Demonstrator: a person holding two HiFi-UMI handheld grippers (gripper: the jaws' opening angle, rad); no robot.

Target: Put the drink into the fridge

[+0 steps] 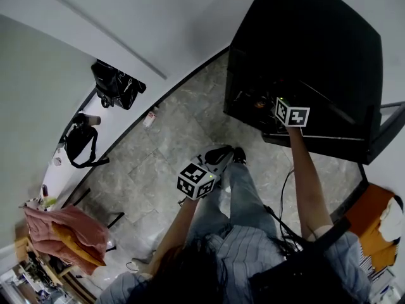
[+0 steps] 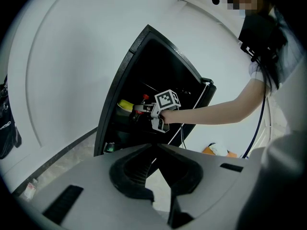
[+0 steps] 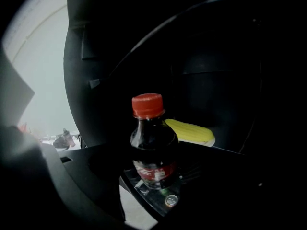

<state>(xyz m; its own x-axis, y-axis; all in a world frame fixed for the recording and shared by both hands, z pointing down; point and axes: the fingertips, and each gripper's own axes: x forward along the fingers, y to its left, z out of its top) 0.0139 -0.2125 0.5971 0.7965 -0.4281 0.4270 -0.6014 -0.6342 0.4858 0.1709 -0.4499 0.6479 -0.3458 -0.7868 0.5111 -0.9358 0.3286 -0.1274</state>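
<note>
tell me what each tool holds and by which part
Right tool grips the cola bottle by its lower body, at the label; left tool holds nothing.

Black bag (image 1: 117, 84), pink cloth (image 1: 63, 228)

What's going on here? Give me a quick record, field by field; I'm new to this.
left tool: tips together, holding nothing, outside the fridge
right tool: closed on the cola bottle, inside the fridge
cola bottle: upright, red cap, dark drink
fridge: black, open
also inside: yellow item behind the bottle
</note>
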